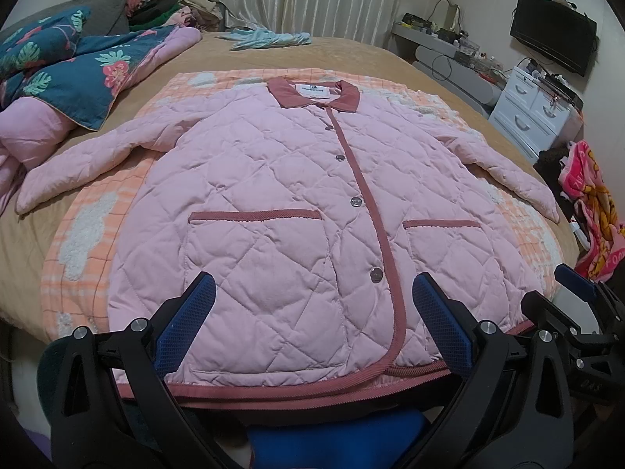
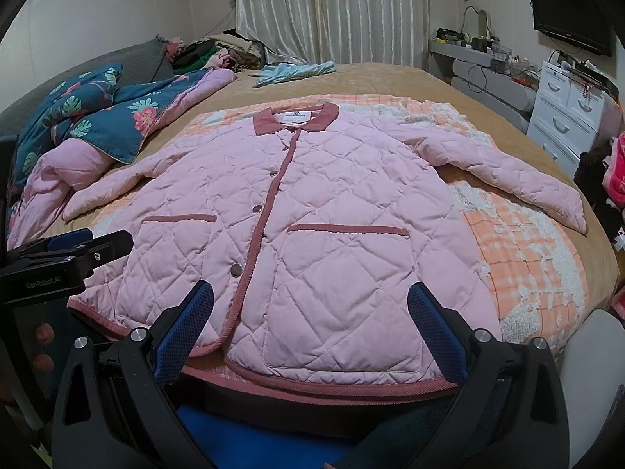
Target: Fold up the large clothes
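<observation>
A pink quilted jacket (image 1: pixel 281 203) (image 2: pixel 324 211) with a dusty-rose collar and trim lies flat and buttoned, front up, on an orange checked blanket (image 1: pixel 86 234) (image 2: pixel 527 258). Both sleeves are spread out to the sides. My left gripper (image 1: pixel 312 297) hovers open over the hem near the left pocket, nothing between its blue pads. My right gripper (image 2: pixel 310 305) hovers open above the hem by the right pocket, also empty. The right gripper (image 1: pixel 578 305) shows at the edge of the left wrist view, and the left gripper (image 2: pixel 70 250) at the left of the right wrist view.
The bed (image 1: pixel 371 58) has a tan cover. A teal floral duvet (image 1: pixel 74 66) is heaped at the left, a light blue garment (image 1: pixel 269 37) lies at the far end. White drawers (image 1: pixel 535 109), a wall television (image 1: pixel 552 31) and a pink towel (image 1: pixel 593 211) stand to the right.
</observation>
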{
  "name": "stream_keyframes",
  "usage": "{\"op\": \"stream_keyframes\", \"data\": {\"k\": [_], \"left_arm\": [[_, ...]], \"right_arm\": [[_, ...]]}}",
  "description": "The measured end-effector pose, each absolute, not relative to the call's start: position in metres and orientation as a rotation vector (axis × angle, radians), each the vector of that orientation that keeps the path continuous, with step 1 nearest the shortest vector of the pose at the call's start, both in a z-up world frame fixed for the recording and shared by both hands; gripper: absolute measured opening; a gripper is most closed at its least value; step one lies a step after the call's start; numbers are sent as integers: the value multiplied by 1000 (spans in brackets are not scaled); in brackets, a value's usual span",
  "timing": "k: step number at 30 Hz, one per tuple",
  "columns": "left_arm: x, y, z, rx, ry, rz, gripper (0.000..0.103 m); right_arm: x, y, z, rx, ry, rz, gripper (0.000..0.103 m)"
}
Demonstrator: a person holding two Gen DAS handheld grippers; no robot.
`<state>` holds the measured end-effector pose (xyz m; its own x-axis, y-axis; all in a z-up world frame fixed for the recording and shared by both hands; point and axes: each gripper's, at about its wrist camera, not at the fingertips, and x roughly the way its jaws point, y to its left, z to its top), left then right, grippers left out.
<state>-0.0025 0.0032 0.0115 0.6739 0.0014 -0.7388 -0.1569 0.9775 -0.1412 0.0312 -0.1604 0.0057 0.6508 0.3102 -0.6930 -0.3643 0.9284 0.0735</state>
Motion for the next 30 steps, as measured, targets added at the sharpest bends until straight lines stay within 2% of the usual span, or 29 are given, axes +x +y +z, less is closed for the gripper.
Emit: {"op": "stream_keyframes", "data": {"k": [30], "left_arm": [[24, 1, 5, -199, 850, 87, 95]], "right_arm": [[64, -159, 11, -83, 789, 362, 99]]}}
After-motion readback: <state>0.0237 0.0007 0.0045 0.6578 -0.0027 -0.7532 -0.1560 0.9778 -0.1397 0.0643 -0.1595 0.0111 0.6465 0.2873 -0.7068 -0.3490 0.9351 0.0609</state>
